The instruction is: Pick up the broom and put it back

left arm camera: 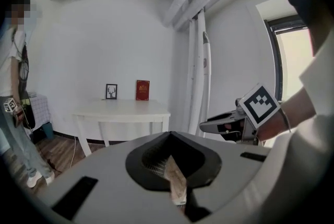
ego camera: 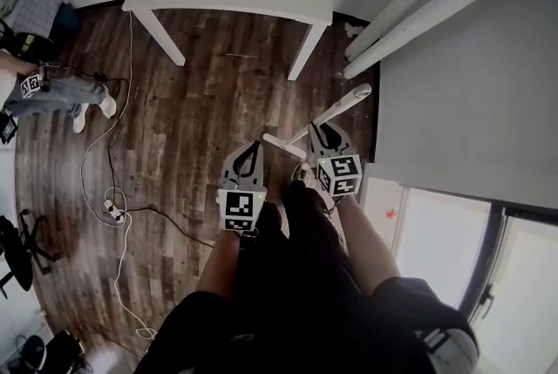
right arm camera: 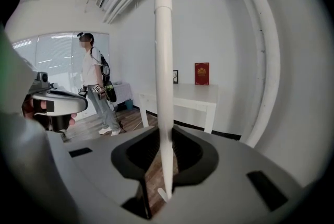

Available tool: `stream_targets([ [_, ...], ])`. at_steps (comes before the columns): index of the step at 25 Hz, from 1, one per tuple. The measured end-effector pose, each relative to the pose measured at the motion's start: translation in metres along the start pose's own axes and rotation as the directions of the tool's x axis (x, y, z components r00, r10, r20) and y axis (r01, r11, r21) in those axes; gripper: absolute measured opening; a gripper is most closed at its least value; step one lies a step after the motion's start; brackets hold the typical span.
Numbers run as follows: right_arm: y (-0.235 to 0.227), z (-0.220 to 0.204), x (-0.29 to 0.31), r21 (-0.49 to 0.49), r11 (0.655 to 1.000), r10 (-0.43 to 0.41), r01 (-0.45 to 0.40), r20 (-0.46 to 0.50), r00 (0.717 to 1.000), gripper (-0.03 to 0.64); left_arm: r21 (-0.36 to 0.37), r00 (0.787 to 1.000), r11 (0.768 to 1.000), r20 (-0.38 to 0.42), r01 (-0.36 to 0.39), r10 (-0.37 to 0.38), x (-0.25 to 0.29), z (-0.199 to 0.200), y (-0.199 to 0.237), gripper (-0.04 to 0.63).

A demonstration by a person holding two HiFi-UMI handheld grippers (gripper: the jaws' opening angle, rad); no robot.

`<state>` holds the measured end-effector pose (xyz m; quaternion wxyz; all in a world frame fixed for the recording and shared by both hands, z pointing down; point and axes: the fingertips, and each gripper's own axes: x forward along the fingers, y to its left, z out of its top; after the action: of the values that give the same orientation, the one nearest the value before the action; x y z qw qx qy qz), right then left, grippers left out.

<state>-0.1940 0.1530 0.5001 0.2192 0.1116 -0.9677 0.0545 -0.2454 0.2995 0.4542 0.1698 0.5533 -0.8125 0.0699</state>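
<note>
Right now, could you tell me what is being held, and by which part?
The right gripper holds the broom by its white handle; the left gripper holds nothing.

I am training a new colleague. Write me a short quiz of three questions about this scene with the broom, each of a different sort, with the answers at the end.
1. True or false: the right gripper is shut on the white broom handle.
2. Which thing stands on the white table? A. a lamp. B. a small framed picture. C. a kettle.
3. Fill the gap: the left gripper has its jaws together and holds ____.

Key: 1 true; 2 B; 3 nothing.
</note>
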Motion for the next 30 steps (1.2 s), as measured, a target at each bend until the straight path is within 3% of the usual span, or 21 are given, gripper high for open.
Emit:
stream_targets([
  [11,-0.019,-0.059,0.085,0.012,0.996,0.084,-0.083,-0.104,0.991,0.089,-0.016,0.999,1.0,-0.04,-0.012,0.012,0.049,-0.048,0.018,0.002],
  [18,-0.036,-0.109,0.145,0.037,0.992,0.125,-0.121,-0.145,0.982,0.09,-0.061,0.993,0.997,-0.116,-0.035,0.028,0.12,-0.103,0.022,0.002],
  [24,-0.046,-0.129,0.187,0.039,0.981,0.193,-0.189,-0.172,0.966,0.091,-0.1,0.99,0.992,-0.124,-0.072,0.06,0.168,-0.117,0.033,0.002],
  [30,-0.063,-0.118,0.23,0.025,0.967,0.253,-0.253,-0.177,0.951,0.091,-0.127,0.985,0.985,-0.139,-0.117,0.099,0.199,-0.117,0.05,0.002],
])
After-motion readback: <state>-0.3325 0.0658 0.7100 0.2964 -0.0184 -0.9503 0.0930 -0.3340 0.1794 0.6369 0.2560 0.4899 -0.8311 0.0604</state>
